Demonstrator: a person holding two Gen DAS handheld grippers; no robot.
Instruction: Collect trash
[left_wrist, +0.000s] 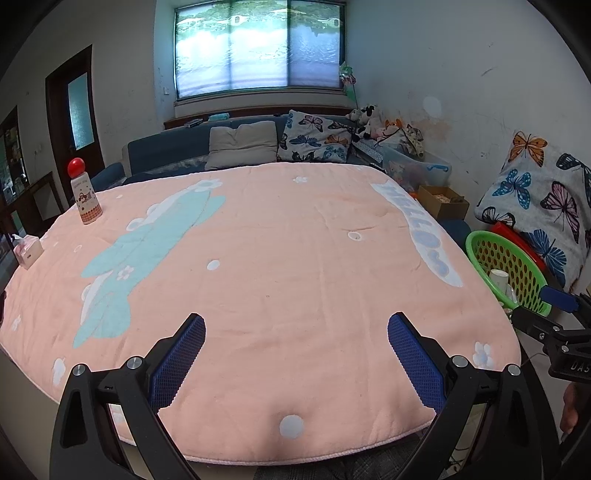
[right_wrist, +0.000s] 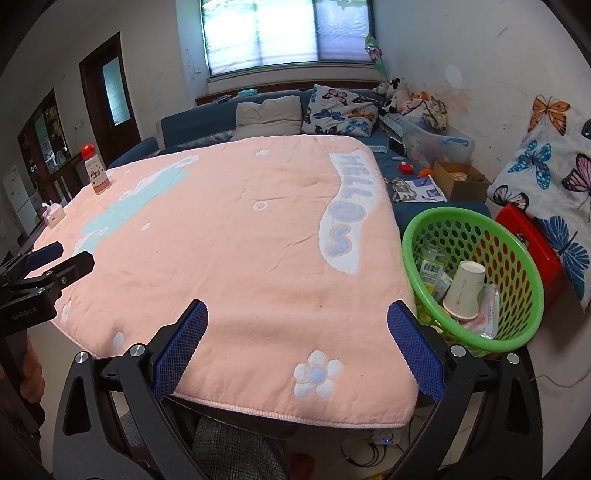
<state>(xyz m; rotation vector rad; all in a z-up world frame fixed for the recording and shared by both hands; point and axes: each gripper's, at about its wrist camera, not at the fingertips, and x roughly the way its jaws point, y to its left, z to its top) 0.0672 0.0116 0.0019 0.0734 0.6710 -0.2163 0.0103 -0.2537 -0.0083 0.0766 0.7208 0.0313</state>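
Home living room, blue sofa (right_wrist: 192, 127), butterfly cushions (right_wrist: 341, 110), blanket-covered table (right_wrist: 240, 240)

The right tongs (right_wrist: 297, 325) are hovering with jaws spread wide over the near edge of the table (right_wrist: 240, 240), which is wearing a pink blanket. Just beside its right edge, a green basket (right_wrist: 517, 339) is holding a tipped paper cup (right_wrist: 463, 291) and wrappers (right_wrist: 432, 267). The left tongs (right_wrist: 59, 256) are reaching in from the left side. A red-capped bottle (right_wrist: 96, 173) and a tissue box (right_wrist: 53, 215) are standing at the far left.

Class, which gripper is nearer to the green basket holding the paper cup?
Right. The right gripper sits at the table's near corner, directly beside the green basket. The left gripper is further left along the near edge, well away from it.
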